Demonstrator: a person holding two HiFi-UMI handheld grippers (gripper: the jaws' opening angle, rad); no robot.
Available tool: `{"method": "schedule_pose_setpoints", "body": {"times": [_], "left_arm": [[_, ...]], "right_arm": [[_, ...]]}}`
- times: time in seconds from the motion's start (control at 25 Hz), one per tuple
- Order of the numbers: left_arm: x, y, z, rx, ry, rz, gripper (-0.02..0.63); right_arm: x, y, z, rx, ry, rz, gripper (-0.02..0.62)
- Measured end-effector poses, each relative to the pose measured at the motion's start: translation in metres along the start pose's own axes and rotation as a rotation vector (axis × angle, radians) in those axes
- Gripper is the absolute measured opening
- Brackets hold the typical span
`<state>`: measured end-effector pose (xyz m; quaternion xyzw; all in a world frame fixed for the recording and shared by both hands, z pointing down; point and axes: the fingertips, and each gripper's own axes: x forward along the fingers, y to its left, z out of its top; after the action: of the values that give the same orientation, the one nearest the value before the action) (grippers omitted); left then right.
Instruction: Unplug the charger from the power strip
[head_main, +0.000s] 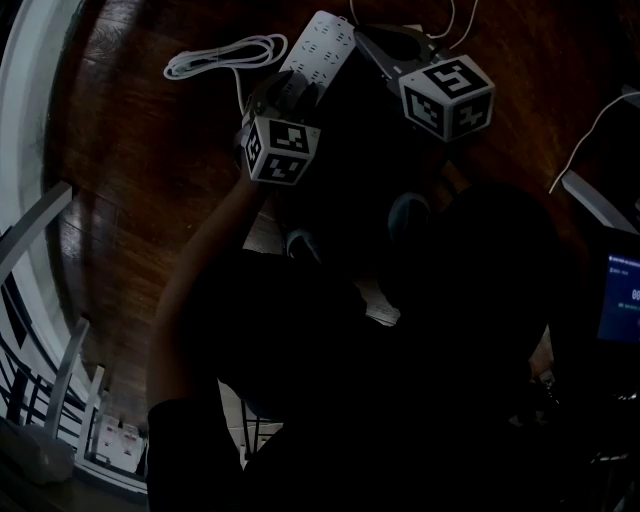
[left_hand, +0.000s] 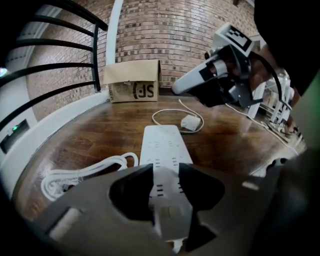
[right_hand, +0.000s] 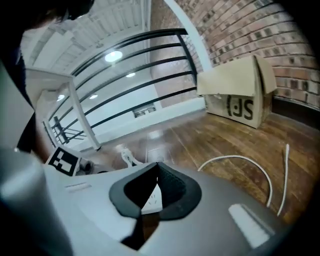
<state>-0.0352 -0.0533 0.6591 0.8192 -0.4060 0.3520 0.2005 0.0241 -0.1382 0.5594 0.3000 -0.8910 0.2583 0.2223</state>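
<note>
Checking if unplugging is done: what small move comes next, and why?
Probably open the left gripper and release the power strip: the charger already lies unplugged on the wooden surface beyond it, and the right gripper is shut on nothing.

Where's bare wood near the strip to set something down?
Free: wood left of the strip, between coiled cord and box; also right of the strip. Crowded: far end (charger, cable) and near end, clamped by the left gripper.
</note>
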Motion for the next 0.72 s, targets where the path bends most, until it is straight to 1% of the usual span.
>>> {"method": "schedule_pose_setpoints", "body": {"times": [0.12,0.24,0.56,0.72], "left_arm": [[0.0,0.0,0.0,0.005,-0.002,0.002,0.163],[-0.001,0.0,0.0,0.005,-0.004,0.006,0.161],[-0.002,0.0,0.001,-0.003,-0.006,0.007,0.163],[-0.002,0.001,0.001,0.002,-0.009,0.012,0.161]], "right_arm": [[0.003,0.024,-0.002,-0.129,0.019,0.066,0.011],[0.004,0.035,0.0,-0.18,0.037,0.086,0.011],[0.003,0.031,0.0,-0.165,0.028,0.07,0.011],[0.003,0.033,0.0,-0.167,0.027,0.078,0.011]]}}
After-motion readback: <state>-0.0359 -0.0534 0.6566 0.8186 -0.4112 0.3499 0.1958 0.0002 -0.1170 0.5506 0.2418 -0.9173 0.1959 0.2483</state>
